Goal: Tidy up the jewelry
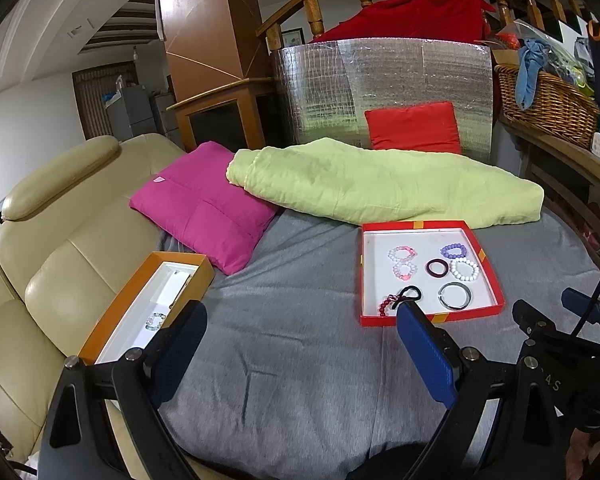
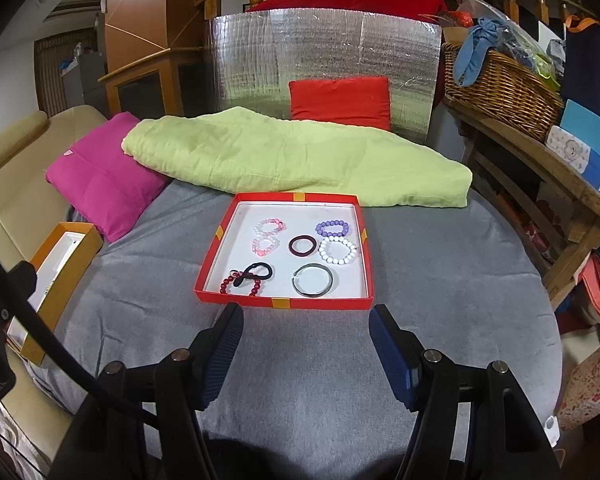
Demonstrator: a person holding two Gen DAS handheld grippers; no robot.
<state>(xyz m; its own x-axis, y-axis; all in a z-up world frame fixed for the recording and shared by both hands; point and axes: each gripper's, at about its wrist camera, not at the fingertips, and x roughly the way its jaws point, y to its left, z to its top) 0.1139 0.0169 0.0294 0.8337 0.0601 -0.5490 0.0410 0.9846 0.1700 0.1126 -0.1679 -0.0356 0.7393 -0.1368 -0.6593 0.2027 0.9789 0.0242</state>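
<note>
A grey-sheeted bed (image 2: 440, 320) sits between a beige sofa (image 1: 40, 248) and cluttered wooden shelving, with one pink pillow (image 2: 100, 184), one red cushion (image 2: 340, 100) and a green quilt (image 2: 292, 156) at its far edge. Two boxes: a red tray (image 2: 284, 302) holding eight bracelets and bands, and an orange box (image 1: 112, 312) at the bed's left edge holding one bracelet (image 1: 156, 320). The right gripper (image 2: 306, 316) gapes empty just before the tray's near edge; the left gripper (image 1: 300, 312) gapes empty between the boxes.
</note>
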